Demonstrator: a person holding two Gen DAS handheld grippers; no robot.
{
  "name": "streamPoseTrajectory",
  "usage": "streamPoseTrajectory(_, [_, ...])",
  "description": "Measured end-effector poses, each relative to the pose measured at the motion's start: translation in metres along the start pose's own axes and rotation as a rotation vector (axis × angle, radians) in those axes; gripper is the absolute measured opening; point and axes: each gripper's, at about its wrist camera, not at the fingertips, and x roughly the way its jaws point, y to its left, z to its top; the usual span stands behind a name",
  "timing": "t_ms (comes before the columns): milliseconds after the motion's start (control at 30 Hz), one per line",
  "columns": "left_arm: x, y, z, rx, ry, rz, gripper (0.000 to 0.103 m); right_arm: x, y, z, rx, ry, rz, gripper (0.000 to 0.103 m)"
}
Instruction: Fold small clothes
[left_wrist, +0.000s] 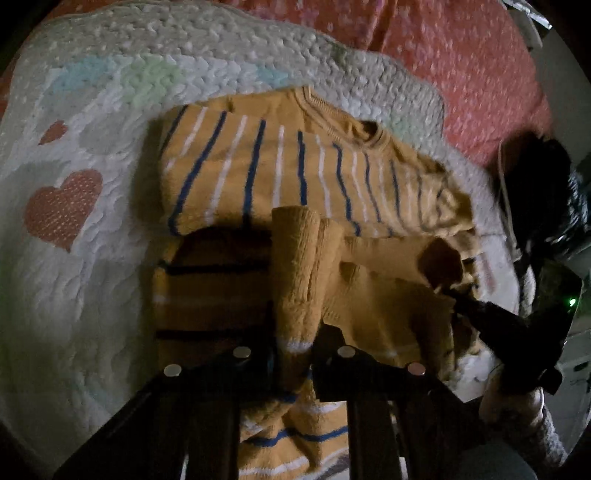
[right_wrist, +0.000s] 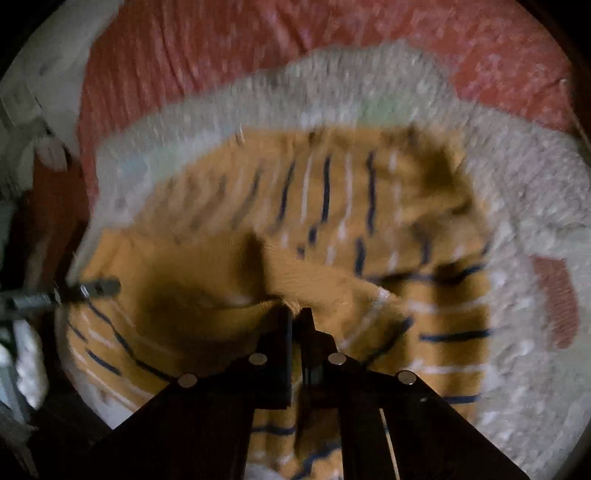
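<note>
A small mustard-yellow knit sweater (left_wrist: 295, 173) with blue and white stripes lies on a white quilt; it also fills the right wrist view (right_wrist: 332, 206), blurred. My left gripper (left_wrist: 295, 354) is shut on a bunched fold of the sweater, a ribbed sleeve or hem (left_wrist: 299, 266), held up over the body. My right gripper (right_wrist: 297, 317) is shut on a yellow edge of the sweater (right_wrist: 314, 277) and lifts it. The right gripper also shows at the right of the left wrist view (left_wrist: 480, 310), pinching cloth.
The white quilt (left_wrist: 74, 258) has red hearts (left_wrist: 62, 210) and pastel patches, and lies on a pink-red spotted bedspread (left_wrist: 461, 74). Dark objects (left_wrist: 546, 192) sit at the bed's right edge. The left gripper's tip shows at the left of the right wrist view (right_wrist: 92, 288).
</note>
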Motion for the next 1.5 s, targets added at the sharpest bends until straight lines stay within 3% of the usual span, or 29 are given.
streamPoseTrajectory(167, [-0.032, -0.007, 0.008, -0.018, -0.071, -0.057, 0.013, -0.044, -0.006, 0.038, 0.050, -0.141, 0.021, 0.004])
streamPoseTrajectory(367, [-0.020, 0.006, 0.062, -0.055, -0.107, 0.004, 0.013, -0.013, -0.009, 0.092, 0.059, -0.178, -0.034, 0.004])
streamPoseTrajectory(467, [-0.002, 0.018, 0.087, -0.079, -0.107, 0.034, 0.013, 0.001, -0.016, 0.103, 0.083, -0.194, -0.045, 0.004])
streamPoseTrajectory(600, [0.026, 0.031, 0.110, -0.085, -0.098, 0.068, 0.013, 0.033, -0.027, 0.116, 0.110, -0.150, -0.068, 0.005])
streamPoseTrajectory(733, [0.067, 0.036, 0.118, -0.056, -0.024, 0.132, 0.017, 0.088, -0.048, 0.107, 0.160, 0.046, -0.109, 0.008])
streamPoseTrajectory(800, [0.072, 0.040, 0.117, -0.074, -0.022, 0.122, 0.020, 0.082, -0.051, 0.109, 0.173, 0.035, -0.088, 0.010])
streamPoseTrajectory(833, [0.069, 0.042, 0.117, -0.088, -0.025, 0.102, 0.020, 0.074, -0.051, 0.113, 0.173, 0.020, -0.076, 0.020])
streamPoseTrajectory(867, [0.064, 0.045, 0.117, -0.104, -0.026, 0.078, 0.025, 0.061, -0.051, 0.115, 0.174, -0.017, -0.066, 0.041])
streamPoseTrajectory(933, [0.049, 0.052, 0.119, -0.147, -0.045, 0.057, 0.035, 0.034, -0.056, 0.115, 0.190, -0.129, -0.086, 0.065])
streamPoseTrajectory(967, [0.040, 0.058, 0.119, -0.168, -0.063, 0.050, 0.039, 0.022, -0.058, 0.114, 0.203, -0.187, -0.109, 0.066])
streamPoseTrajectory(1033, [0.019, 0.067, 0.120, -0.214, -0.102, 0.027, 0.041, 0.005, -0.060, 0.112, 0.224, -0.254, -0.112, 0.066])
streamPoseTrajectory(1100, [-0.002, 0.071, 0.116, -0.243, -0.140, 0.027, 0.041, 0.002, -0.055, 0.110, 0.233, -0.252, -0.044, 0.064])
streamPoseTrajectory(1167, [-0.014, 0.061, 0.113, -0.233, -0.163, 0.012, 0.041, 0.011, -0.047, 0.106, 0.219, -0.203, 0.040, 0.056])
streamPoseTrajectory(1300, [-0.011, 0.026, 0.095, -0.143, -0.144, -0.017, 0.043, 0.046, -0.031, 0.091, 0.213, -0.059, 0.169, 0.054])
streamPoseTrajectory(1400, [0.016, 0.010, 0.082, -0.074, -0.089, 0.043, 0.043, 0.078, -0.033, 0.084, 0.180, 0.047, 0.124, 0.053])
streamPoseTrajectory(1433, [0.028, 0.010, 0.079, -0.067, -0.069, 0.084, 0.043, 0.085, -0.040, 0.082, 0.172, 0.058, 0.066, 0.048])
streamPoseTrajectory(1500, [0.047, 0.017, 0.074, -0.057, -0.059, 0.147, 0.042, 0.091, -0.057, 0.083, 0.192, 0.055, 0.028, 0.026])
